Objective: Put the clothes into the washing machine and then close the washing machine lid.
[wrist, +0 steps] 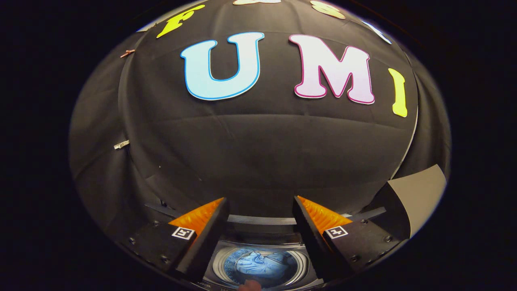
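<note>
Since your tongs point(260, 210) hang wide and empty, the washing machine point(260, 262) with clothes point(258, 262) inside sits below, between the fingers.

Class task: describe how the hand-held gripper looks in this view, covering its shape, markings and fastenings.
The hand-held gripper has two wedge-shaped fingers, set apart with nothing between them. Each sits on a flat black plate fixed with small screws. Each plate carries a small square black-and-white marker. The inner pads have a ribbed texture.

Open top-loading grey washing machine point(258, 244) below and between the spread gripper point(260, 210) fingers, crumpled pale-blue clothes point(258, 262) inside its round drum, booth wall behind
</note>
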A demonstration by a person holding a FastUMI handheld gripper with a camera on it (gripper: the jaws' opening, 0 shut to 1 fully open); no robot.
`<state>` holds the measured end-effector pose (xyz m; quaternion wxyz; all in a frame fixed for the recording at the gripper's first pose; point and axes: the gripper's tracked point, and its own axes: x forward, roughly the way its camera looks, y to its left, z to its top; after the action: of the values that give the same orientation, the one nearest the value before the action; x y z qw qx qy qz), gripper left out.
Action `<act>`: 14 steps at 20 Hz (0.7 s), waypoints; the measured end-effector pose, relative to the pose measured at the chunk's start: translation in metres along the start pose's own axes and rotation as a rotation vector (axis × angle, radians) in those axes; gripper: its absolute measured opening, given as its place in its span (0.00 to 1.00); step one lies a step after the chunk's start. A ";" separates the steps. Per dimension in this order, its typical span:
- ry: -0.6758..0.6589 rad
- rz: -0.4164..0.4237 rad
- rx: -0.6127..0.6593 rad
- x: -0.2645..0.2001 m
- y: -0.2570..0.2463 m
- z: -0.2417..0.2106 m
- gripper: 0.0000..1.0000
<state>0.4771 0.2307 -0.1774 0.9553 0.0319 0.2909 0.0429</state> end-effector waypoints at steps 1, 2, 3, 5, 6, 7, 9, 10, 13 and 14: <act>0.001 0.002 0.002 0.000 0.000 0.000 1.00; 0.004 0.003 0.002 0.001 0.000 0.001 1.00; 0.007 0.004 0.002 0.001 -0.001 0.002 1.00; 0.008 0.008 0.001 0.001 -0.003 -0.001 1.00; 0.005 0.012 0.002 0.002 -0.003 -0.001 1.00; 0.004 0.017 0.001 0.001 -0.002 -0.001 1.00; 0.007 0.029 0.002 0.000 -0.002 -0.004 1.00; 0.010 0.034 0.005 -0.001 -0.002 -0.005 1.00; 0.039 0.025 0.014 0.005 -0.006 -0.014 1.00; 0.070 0.017 0.019 0.008 -0.009 -0.023 1.00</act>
<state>0.4713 0.2239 -0.2019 0.9437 0.0421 0.3243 0.0493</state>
